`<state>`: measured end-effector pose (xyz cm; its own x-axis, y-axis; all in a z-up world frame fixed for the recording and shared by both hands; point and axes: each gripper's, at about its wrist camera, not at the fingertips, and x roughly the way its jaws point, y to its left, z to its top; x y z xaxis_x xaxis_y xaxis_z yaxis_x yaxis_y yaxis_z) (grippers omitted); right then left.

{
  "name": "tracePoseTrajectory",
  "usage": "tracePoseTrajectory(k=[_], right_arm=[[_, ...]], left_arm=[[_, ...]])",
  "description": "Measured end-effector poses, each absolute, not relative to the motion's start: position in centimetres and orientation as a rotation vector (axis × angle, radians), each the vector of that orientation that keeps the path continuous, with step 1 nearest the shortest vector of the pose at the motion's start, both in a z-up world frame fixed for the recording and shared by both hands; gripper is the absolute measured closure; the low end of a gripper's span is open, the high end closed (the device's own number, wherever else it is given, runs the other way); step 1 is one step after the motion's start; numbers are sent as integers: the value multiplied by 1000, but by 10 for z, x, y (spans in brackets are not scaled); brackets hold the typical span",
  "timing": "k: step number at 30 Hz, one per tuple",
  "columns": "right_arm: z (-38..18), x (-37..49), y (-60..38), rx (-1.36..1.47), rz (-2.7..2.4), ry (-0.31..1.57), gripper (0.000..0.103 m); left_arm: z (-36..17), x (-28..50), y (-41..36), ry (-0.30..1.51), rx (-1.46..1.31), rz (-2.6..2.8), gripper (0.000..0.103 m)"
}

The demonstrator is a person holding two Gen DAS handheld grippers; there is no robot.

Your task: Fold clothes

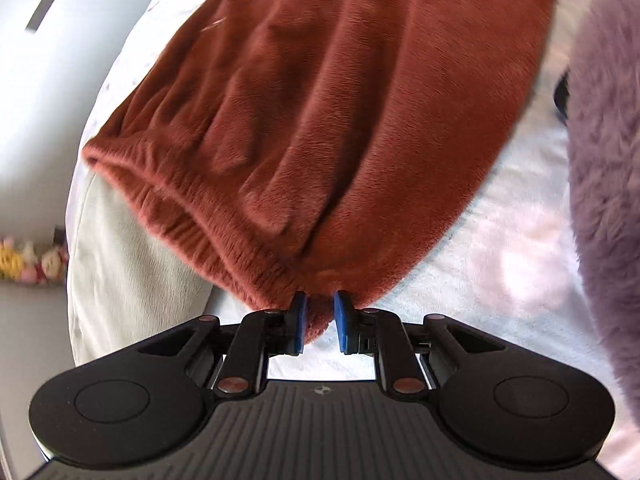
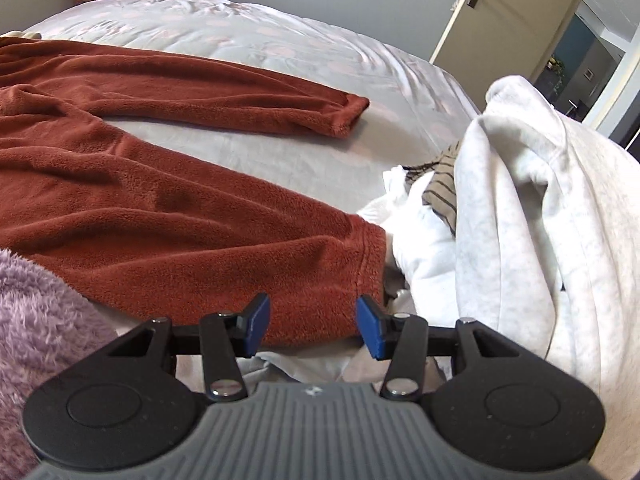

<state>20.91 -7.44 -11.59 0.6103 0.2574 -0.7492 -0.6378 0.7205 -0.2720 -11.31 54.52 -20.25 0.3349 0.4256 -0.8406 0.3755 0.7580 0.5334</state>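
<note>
Fleece trousers half in hand on the bed

My left gripper (image 1: 320,316) pinches the rust fleece trousers (image 1: 320,120) at the waistband, lower centre of frame; my right gripper (image 2: 312,326) stands half open around the leg cuff (image 2: 360,264). I should close squarely before lifting

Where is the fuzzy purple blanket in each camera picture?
Left wrist view: the fuzzy purple blanket runs down the right edge.
Right wrist view: it fills the bottom left corner, beside the right gripper.
Shared landmark: the rust-red fleece garment, which lies next to it in both.
</note>
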Motion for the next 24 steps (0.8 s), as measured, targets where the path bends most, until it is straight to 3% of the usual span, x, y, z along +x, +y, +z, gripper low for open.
tracePoseTrajectory(k=[6, 10, 14, 24], right_arm=[[-116, 208, -73, -594, 541, 770, 49], [-116, 209, -74, -593, 528, 779, 49], [-119, 210, -73, -588, 524, 788, 49], [-123, 196, -64, -799, 716, 742, 47]], left_arm=[[-209, -117, 542, 1279, 791, -91, 89], [-209, -119, 544, 1318, 812, -155, 78], [-214, -114, 546, 1353, 804, -199, 73], [-216, -102, 549, 1391, 808, -226, 72]])
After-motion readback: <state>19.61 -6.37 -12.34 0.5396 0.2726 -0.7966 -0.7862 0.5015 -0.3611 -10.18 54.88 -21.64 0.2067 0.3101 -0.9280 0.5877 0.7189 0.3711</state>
